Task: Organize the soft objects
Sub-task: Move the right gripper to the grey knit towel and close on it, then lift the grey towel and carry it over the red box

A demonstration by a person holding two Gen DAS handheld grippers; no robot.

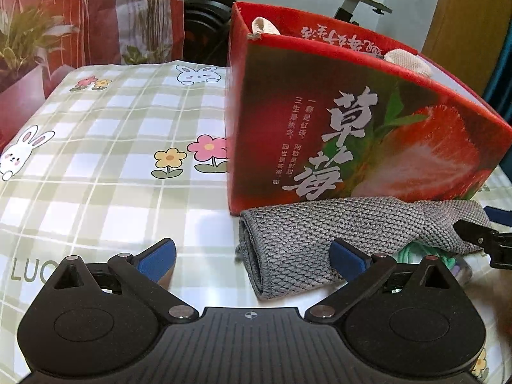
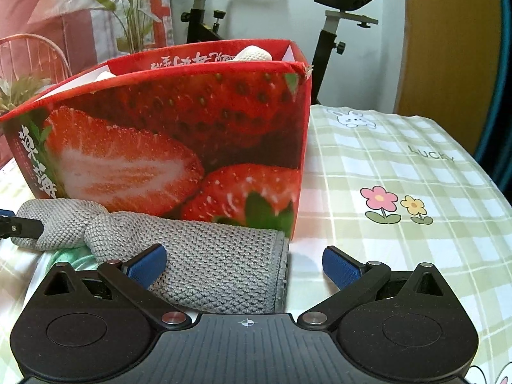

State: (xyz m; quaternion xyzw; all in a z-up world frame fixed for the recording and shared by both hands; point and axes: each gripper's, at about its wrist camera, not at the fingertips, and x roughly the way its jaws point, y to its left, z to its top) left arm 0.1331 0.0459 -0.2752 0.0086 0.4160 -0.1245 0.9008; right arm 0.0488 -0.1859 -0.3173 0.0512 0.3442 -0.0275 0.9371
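Note:
A grey knitted cloth (image 1: 320, 233) lies folded on the table against the front of a red strawberry-printed box (image 1: 352, 121). My left gripper (image 1: 252, 257) is open, its jaws wide apart around the cloth's left end. The cloth also shows in the right wrist view (image 2: 217, 256), with the box (image 2: 179, 140) behind it. My right gripper (image 2: 244, 264) is open around the cloth's right end. Cream-coloured soft items (image 1: 408, 59) sit inside the box. A green soft thing (image 2: 70, 257) peeks from under the cloth.
The table carries a green checked cloth with rabbits and flowers (image 1: 105, 147). An exercise bike (image 2: 336, 25) stands behind the table. A potted plant (image 1: 22, 44) and a red patterned curtain are at the back left. The right gripper's tip (image 1: 480, 240) shows at the left view's right edge.

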